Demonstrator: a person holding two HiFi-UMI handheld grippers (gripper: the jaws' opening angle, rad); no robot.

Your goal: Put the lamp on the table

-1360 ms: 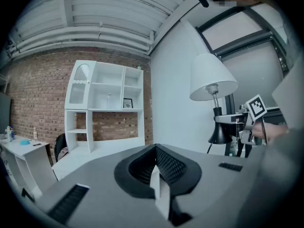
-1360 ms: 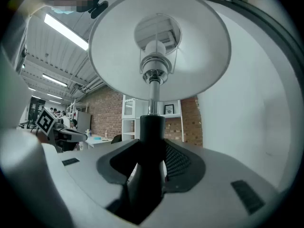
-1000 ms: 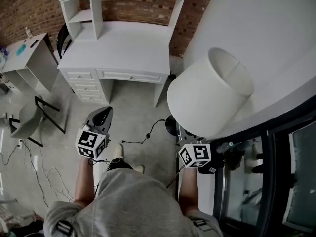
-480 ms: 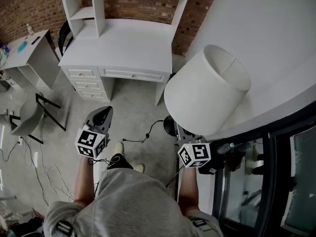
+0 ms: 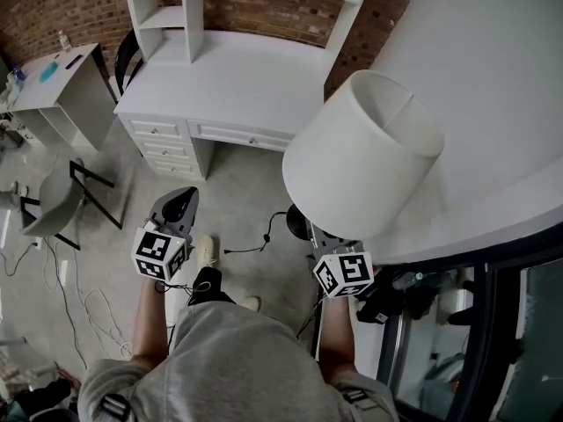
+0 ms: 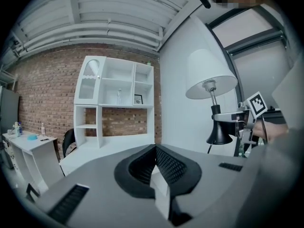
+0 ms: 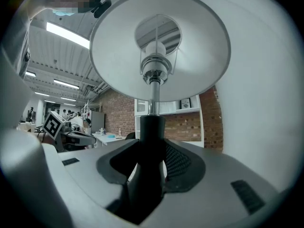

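Head view: white desk (image 5: 237, 86) against brick wall (image 5: 44, 3); concrete floor (image 5: 237, 192).

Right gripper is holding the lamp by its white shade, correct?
No. The right gripper is shut on the black stem of the lamp, below the white shade; the right gripper view shows this.

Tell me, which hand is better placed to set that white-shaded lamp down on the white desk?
The right gripper: its fingers clamp the black stem of the white-shaded lamp, while the left gripper holds nothing.
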